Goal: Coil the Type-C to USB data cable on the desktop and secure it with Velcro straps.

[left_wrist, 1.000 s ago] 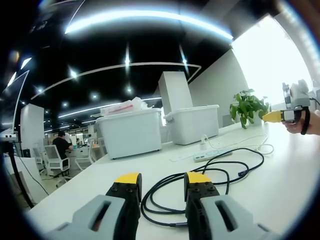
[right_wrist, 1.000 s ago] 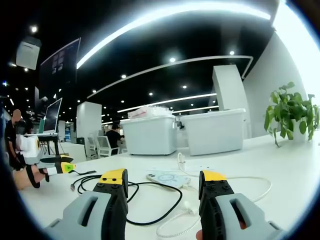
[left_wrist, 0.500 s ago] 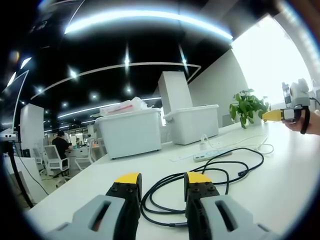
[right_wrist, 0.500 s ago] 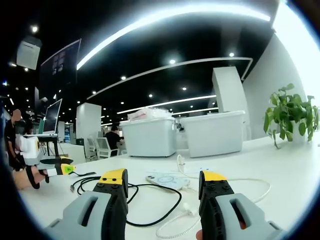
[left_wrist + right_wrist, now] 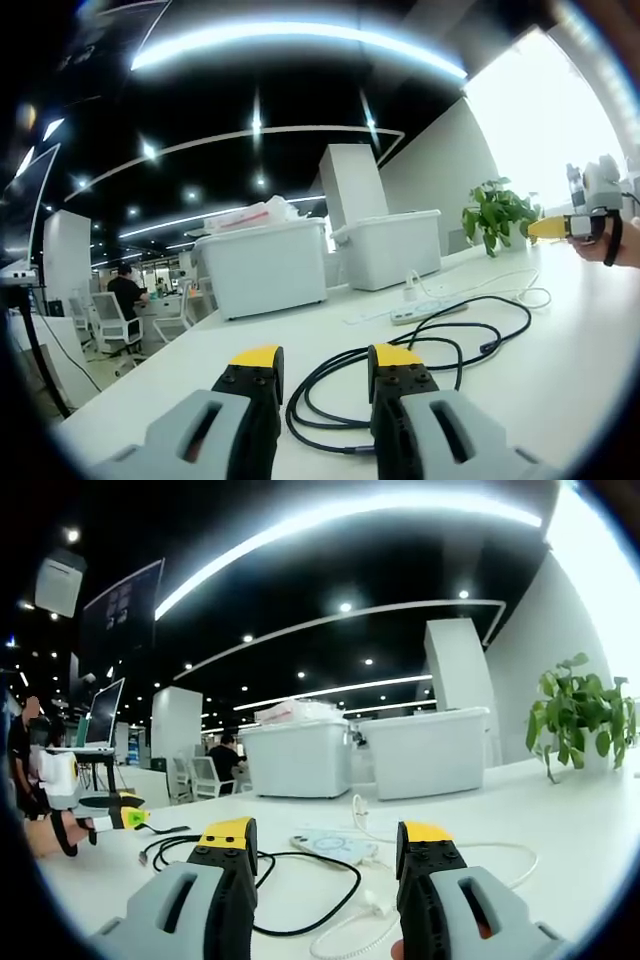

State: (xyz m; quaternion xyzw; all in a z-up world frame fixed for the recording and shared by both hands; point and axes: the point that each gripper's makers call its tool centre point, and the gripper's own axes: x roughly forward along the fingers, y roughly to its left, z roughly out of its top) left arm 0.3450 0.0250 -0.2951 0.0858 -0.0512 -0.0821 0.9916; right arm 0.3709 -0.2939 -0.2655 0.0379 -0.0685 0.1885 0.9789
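Note:
A black data cable (image 5: 430, 345) lies in loose loops on the white desktop (image 5: 560, 370), just ahead of my left gripper (image 5: 325, 362), whose yellow-tipped jaws stand open with nothing between them. In the right gripper view the same black cable (image 5: 300, 870) curls on the desk between and beyond the open jaws of my right gripper (image 5: 328, 838). The left gripper (image 5: 125, 815) shows at the far left there, held in a hand. In the left gripper view the right gripper (image 5: 565, 227) sits at the far right, also held in a hand.
A white power strip (image 5: 428, 312) with a white cord lies past the black cable. A white charger pad (image 5: 335, 842) and a white cable (image 5: 470, 852) lie ahead of the right gripper. Two white storage bins (image 5: 262, 267) (image 5: 388, 248) and a potted plant (image 5: 495, 215) stand at the desk's back.
Both views have shifted very slightly. The cable and other things on the desk stay where they were, and both grippers remain open.

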